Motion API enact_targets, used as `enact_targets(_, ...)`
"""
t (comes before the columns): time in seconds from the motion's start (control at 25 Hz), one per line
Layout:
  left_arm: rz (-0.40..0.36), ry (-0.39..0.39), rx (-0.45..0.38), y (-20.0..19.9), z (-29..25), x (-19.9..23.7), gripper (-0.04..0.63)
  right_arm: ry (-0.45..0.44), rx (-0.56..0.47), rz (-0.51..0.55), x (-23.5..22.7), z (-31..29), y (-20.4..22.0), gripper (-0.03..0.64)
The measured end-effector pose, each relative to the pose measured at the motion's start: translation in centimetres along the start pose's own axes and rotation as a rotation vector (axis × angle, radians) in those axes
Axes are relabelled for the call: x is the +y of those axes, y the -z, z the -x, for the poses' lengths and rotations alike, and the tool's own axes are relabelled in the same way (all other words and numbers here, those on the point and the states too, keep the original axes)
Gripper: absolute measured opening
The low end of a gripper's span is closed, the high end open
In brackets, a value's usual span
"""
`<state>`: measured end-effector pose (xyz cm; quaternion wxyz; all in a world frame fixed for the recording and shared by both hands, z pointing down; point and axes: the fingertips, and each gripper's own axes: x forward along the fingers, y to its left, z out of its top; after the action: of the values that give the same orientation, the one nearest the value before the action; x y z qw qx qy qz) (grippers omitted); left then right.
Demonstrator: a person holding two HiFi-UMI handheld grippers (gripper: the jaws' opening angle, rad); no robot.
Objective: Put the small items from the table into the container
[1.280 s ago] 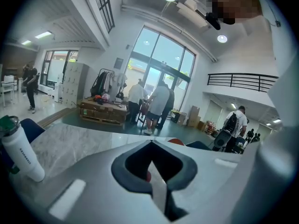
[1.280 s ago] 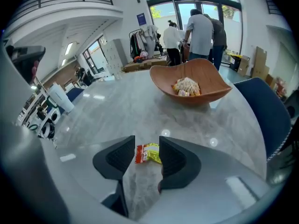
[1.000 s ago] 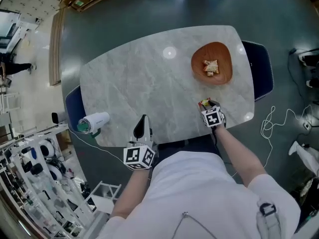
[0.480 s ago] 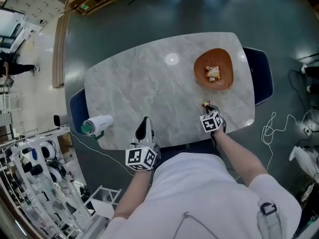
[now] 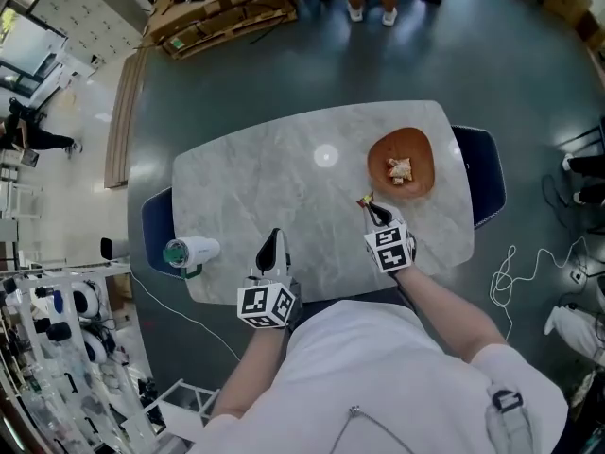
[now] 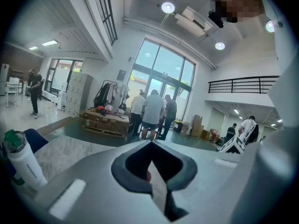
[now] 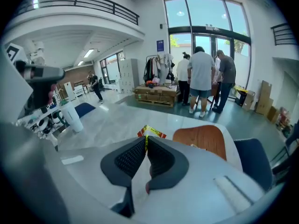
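White tumbler [image 5: 189, 252] with a green lid stands at the marble table's [image 5: 284, 178] left edge. Left gripper [image 5: 272, 236] hovers at the near edge — jaws together, nothing between them. Right gripper [image 5: 371, 207] pinches a red-and-yellow wrapper [image 5: 364, 200] just beside the wooden bowl [image 5: 417, 148] near the far right corner — one pale item [image 5: 400, 169] lies inside.

Dark glossy floor [image 5: 529, 74], tall windows [image 7: 205, 17], balcony railing [image 7: 84, 1], wooden pallet [image 5: 227, 12]
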<state>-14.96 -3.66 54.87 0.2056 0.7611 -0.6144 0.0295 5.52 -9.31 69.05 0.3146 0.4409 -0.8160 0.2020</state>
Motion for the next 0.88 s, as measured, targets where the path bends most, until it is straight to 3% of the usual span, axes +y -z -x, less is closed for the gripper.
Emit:
enact_targets(0.2,-0.012,0.005,-0.063,-2.7,0.0,0.2,0.003,-0.014,-0.149,0.028,2.1,4.0,-7.6,0.044)
enact_targets(0.52,-0.023,0.035,-0.151,-6.9,0.4,-0.5,0.003,-0.108,-0.449,-0.024,4.3,11.7,-17.5,0.044)
enact_targets(0.88,-0.069,0.111,-0.257,-11.5,0.4,-3.3,0.003,-0.09,-0.57,-0.061,4.1,15.8,-19.4,0.044)
